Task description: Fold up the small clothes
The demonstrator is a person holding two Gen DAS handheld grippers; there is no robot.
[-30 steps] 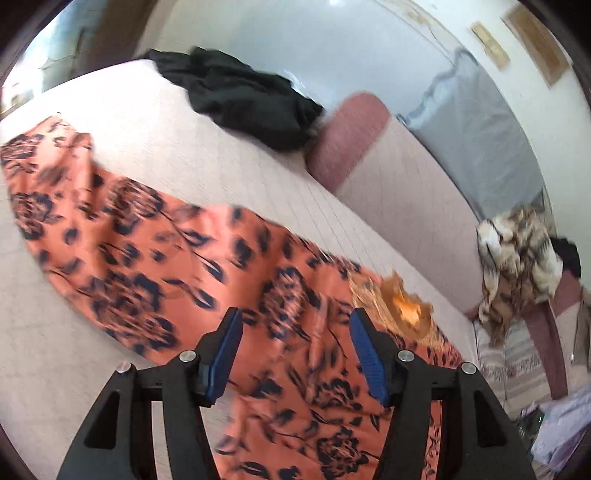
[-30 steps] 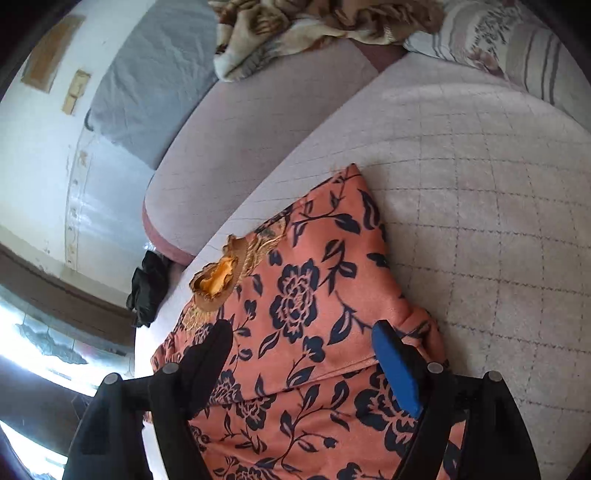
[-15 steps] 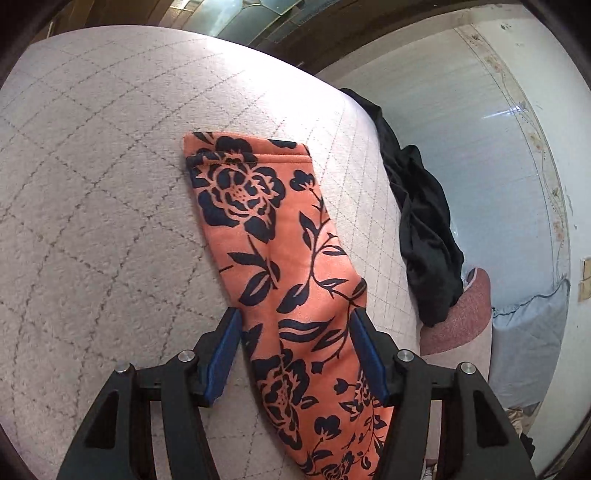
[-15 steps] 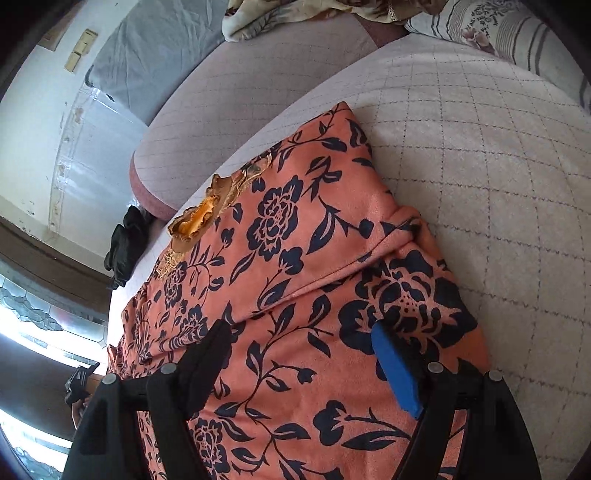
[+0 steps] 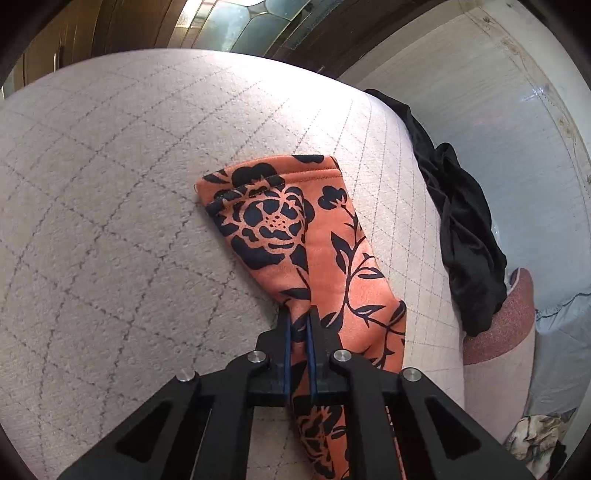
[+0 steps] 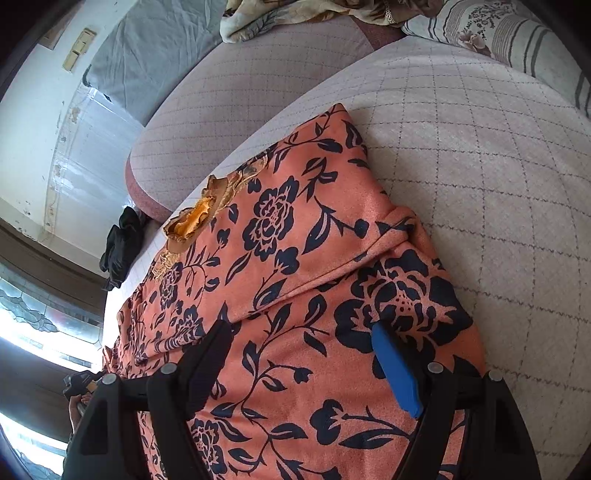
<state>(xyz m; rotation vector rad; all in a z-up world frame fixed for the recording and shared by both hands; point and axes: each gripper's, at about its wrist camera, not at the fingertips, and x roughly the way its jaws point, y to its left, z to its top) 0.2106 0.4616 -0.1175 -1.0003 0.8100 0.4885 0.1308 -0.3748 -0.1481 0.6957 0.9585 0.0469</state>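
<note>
An orange garment (image 6: 303, 258) printed with dark flowers is spread over a pale quilted bed cover (image 5: 110, 221), and one narrow hemmed part of it, seemingly a sleeve, is seen lying toward the far side of the bed in the left wrist view (image 5: 295, 236). A crumpled black garment (image 5: 461, 229) is draped over the far edge of the bed, well apart from the orange cloth, and beyond it a pink-edged cushion (image 5: 506, 314) and grey bedding are seen against a white wall. In the right wrist view a striped pillow (image 6: 509, 33) and a brown patterned cloth (image 6: 295, 14) lie at the top, and an orange-yellow ruffled trim (image 6: 195, 218) sits on the garment near its neckline. Nothing is seen standing between either gripper and the cloth. The left gripper (image 5: 299, 325) is pressed together on a pinch of the narrow part, with fabric bunched between its blue pads; its jaws have just been closing, having been spread to either side of the cloth half a second ago. The right gripper (image 6: 299, 350) is held spread wide just above the body of the garment, with nothing pinched, much as it was half a second before.
</note>
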